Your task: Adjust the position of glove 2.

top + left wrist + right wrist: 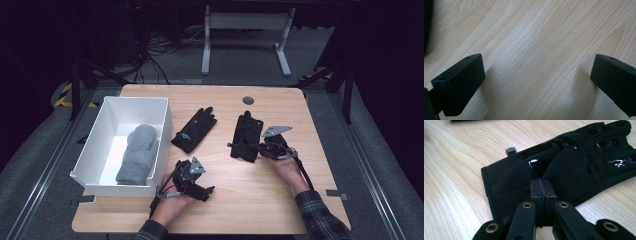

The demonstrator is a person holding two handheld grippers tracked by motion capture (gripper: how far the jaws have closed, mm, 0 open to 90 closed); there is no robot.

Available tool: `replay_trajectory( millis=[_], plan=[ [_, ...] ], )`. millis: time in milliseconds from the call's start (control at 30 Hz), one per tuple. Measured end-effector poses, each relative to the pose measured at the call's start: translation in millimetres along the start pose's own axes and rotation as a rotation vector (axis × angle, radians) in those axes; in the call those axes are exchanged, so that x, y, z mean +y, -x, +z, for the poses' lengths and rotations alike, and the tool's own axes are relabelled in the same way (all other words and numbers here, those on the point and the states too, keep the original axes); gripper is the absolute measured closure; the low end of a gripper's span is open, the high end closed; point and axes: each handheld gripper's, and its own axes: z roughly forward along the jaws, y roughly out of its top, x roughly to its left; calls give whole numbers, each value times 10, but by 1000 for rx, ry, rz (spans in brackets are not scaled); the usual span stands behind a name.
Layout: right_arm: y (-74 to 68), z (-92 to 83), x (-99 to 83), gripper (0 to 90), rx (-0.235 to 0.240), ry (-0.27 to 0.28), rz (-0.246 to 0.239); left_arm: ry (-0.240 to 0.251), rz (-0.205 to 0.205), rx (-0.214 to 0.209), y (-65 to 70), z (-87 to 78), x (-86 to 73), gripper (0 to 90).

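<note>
Right gripper (541,185) pinches the black glove (564,170) at centre right of the high view; left gripper (537,80) hangs spread over bare table (529,37), lower centre. The pinch looks thin, so the glove could slip free when lifted toward the bin (162,130).

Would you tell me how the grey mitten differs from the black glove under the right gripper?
The grey mitten is light, thick and fuzzy, with no separate fingers; the black glove is dark and thin, with separate fingers and glossy patches. The mitten lies inside the white bin; the glove lies flat on the table. The mitten lies clear of both grippers; the shut right gripper is pinching the glove's fabric. Both lie lengthwise away from the person.
</note>
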Motion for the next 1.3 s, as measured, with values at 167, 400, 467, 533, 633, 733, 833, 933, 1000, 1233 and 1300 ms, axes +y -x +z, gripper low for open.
replay_trajectory(
  millis=[167,400,467,533,633,733,833,933,1000,1233,1300],
  plan=[
    [-23,-21,-18,900,8,-7,-10,1,0,-1,-1,1,1,1],
    [-89,-110,-80,900,31,-28,-32,1,0,0,-1,1,1,0],
    [-111,-138,-98,900,43,-35,-33,3,2,0,-3,3,1,1],
    [-138,-160,-116,900,49,-39,-41,1,0,-1,-1,2,0,1],
    [-183,-196,-138,900,63,-50,-49,4,2,-1,-3,3,1,2],
    [-235,-241,-177,900,86,-55,-55,4,3,-1,-4,3,1,2],
    [-269,-279,-207,900,99,-61,-63,1,0,0,-1,1,0,2],
    [-325,-335,-254,900,119,-69,-79,4,2,-1,-3,3,1,2],
    [-363,-373,-286,900,132,-72,-87,5,3,-1,-5,4,1,2],
    [-502,-492,-388,900,169,-86,-113,5,3,-1,-5,4,1,2],
    [-541,-531,-423,900,179,-89,-121,4,2,-1,-4,3,1,3]
  ],
)
